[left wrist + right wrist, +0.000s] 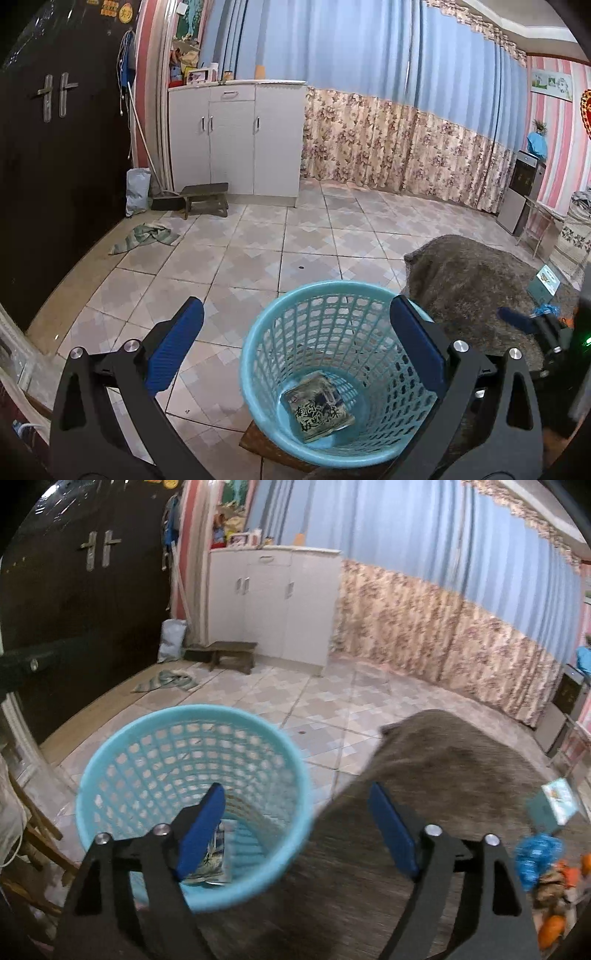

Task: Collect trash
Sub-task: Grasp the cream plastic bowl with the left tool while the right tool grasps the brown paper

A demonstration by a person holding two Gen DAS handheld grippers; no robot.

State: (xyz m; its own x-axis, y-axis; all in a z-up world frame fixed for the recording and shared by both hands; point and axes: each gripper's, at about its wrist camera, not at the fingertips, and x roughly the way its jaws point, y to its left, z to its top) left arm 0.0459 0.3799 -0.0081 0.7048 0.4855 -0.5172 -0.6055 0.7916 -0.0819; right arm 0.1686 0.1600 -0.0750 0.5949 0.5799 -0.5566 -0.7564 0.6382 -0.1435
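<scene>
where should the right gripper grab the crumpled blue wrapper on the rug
Probably pinch the blue wrapper across its bunched middle, coming from above, since it lies loose on the brown rug. Orange scraps crowd its near side, so close the open right gripper across the clearer far edge. Its exact shape is blurred.

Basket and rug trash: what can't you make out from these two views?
- Packet in the basket: right wrist view, left finger hides most of it.
- Rug trash: blue wrapper motion-blurred; orange pieces cut by the right edge.
- Right gripper: left wrist view, cut off at the edge.
</scene>
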